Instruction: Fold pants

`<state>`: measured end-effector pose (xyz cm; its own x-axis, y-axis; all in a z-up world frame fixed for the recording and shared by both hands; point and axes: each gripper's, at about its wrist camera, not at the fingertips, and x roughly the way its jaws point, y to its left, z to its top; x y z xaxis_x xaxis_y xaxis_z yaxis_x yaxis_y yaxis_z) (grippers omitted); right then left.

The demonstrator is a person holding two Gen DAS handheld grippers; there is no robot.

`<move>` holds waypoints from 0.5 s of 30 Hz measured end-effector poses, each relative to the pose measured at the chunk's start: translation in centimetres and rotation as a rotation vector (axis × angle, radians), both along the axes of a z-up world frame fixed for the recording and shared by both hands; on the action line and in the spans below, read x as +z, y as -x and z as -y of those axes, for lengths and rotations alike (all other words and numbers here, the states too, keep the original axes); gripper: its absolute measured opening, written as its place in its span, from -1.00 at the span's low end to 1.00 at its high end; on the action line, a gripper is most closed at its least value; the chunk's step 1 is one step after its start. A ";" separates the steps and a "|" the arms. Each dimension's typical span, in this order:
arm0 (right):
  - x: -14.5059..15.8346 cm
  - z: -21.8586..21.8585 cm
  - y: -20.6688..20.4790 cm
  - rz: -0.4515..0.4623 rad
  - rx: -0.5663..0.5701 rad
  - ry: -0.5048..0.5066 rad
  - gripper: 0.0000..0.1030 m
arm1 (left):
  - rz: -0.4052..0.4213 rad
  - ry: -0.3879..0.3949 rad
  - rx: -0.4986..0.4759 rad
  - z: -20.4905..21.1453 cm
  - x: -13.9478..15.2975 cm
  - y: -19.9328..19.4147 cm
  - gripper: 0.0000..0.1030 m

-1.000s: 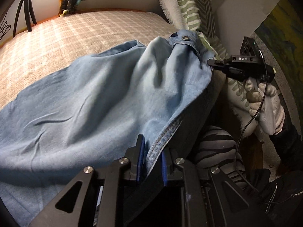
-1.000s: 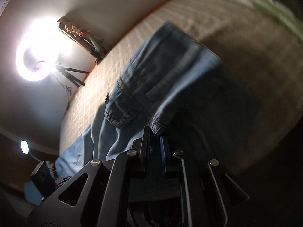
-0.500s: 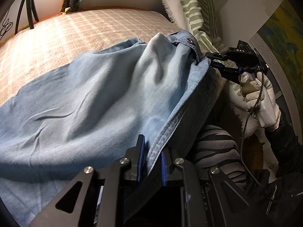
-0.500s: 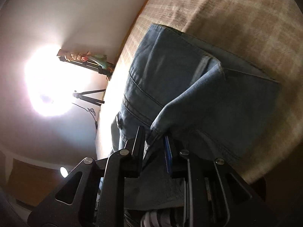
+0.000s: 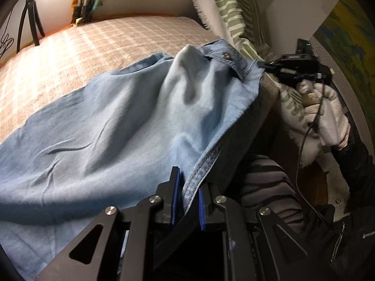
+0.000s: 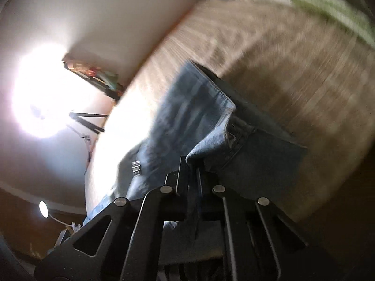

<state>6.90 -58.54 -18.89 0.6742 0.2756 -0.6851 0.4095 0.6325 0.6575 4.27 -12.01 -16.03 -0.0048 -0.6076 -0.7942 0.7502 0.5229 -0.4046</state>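
We see the bed (image 5: 112,42) with its checked beige cover spreading ahead of both grippers; the blue pants (image 5: 121,121) lie across it, near edge lifted; striped pillow (image 5: 234,11) beyond, to the right; left gripper (image 5: 188,194) clenched on the seam edge right at its tips; right gripper (image 6: 192,171) has just closed again, clamped on the waistband fold; gloved hand (image 5: 325,117) holds it, far right of left gripper.

The right gripper (image 6: 191,171) has just closed its jaws on a denim fold of the pants (image 6: 199,126), which lie on the checked bedspread (image 6: 293,75); a bright lamp (image 6: 39,93) glares at far left.
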 end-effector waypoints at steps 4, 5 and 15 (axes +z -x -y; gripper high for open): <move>0.8 0.6 4.1 0.002 -0.030 0.096 -0.88 | 0.001 -0.036 -0.052 0.4 -1.2 1.1 -0.78; -0.3 0.9 4.2 -0.025 -0.025 0.088 -0.88 | -0.003 -0.048 -0.056 0.5 -1.7 1.1 -0.78; 0.1 0.3 2.6 -0.156 0.072 0.240 -0.86 | -0.025 -0.061 -0.004 -1.7 0.5 0.8 -0.74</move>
